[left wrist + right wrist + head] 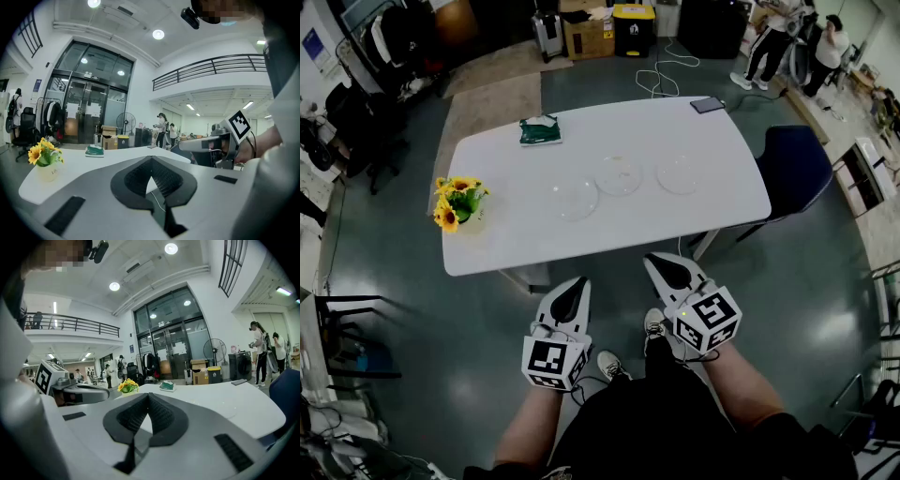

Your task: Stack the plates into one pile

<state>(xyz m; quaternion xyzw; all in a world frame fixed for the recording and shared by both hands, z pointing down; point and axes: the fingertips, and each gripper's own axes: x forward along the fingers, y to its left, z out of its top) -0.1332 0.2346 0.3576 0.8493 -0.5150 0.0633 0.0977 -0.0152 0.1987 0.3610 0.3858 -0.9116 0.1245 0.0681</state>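
Three clear plates lie apart in a row on the white table [506,244]: a left plate [575,199], a middle plate [618,174] and a right plate [679,173]. My left gripper [578,284] and right gripper [661,262] hang in front of the table's near edge, short of the plates. Both are shut with nothing between the jaws. In the left gripper view the jaws [151,160] meet at their tips over the table edge; the right gripper view shows the same of its jaws [148,396].
A vase of yellow flowers [459,202] stands at the table's left end, a green packet [541,130] at the back left, a dark phone [707,104] at the back right corner. A blue chair [795,169] sits right of the table. People stand far back right [778,37].
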